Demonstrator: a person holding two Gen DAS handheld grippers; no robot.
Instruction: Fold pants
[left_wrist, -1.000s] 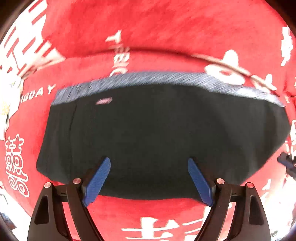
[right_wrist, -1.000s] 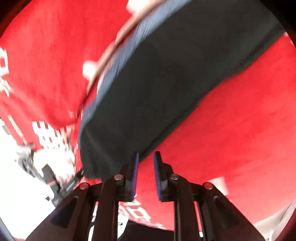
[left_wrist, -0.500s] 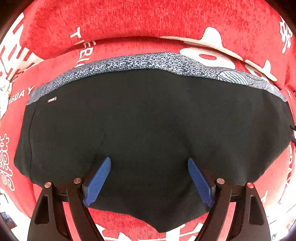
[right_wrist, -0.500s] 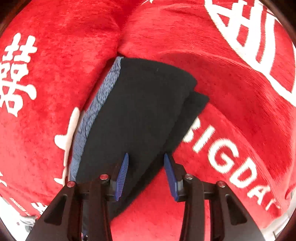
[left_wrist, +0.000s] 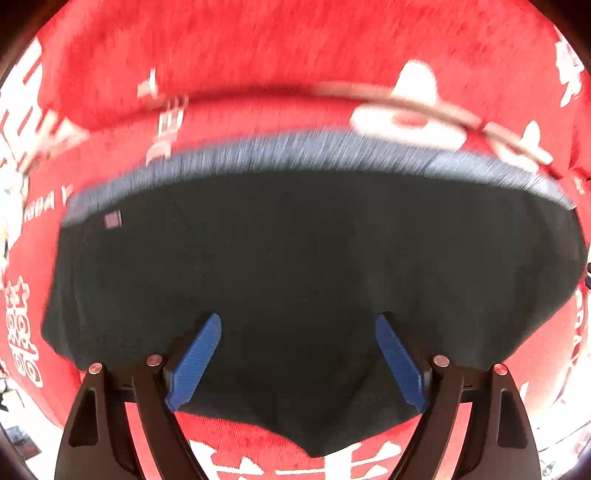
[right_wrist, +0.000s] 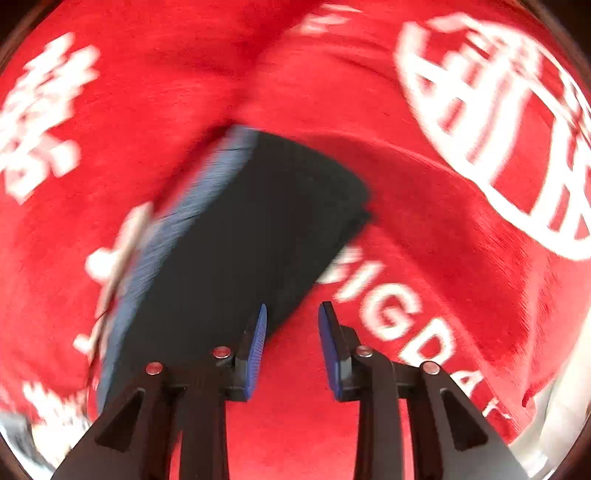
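Black pants with a grey-blue waistband lie folded on a red blanket. In the left wrist view they fill the middle, waistband at the far side. My left gripper is open wide and empty, its blue pads over the near edge of the pants. In the right wrist view the pants run from the centre to the lower left. My right gripper is open and empty, at the pants' near right edge, over red blanket. Both views are blurred.
The red plush blanket with white lettering and symbols covers the whole surface and rises in a fold behind the pants. Its edge and pale floor show at the lower right of the right wrist view.
The left gripper has pulled back a little, so the pants look smaller. The right gripper has opened wider and drawn back slightly from the pants' edge.
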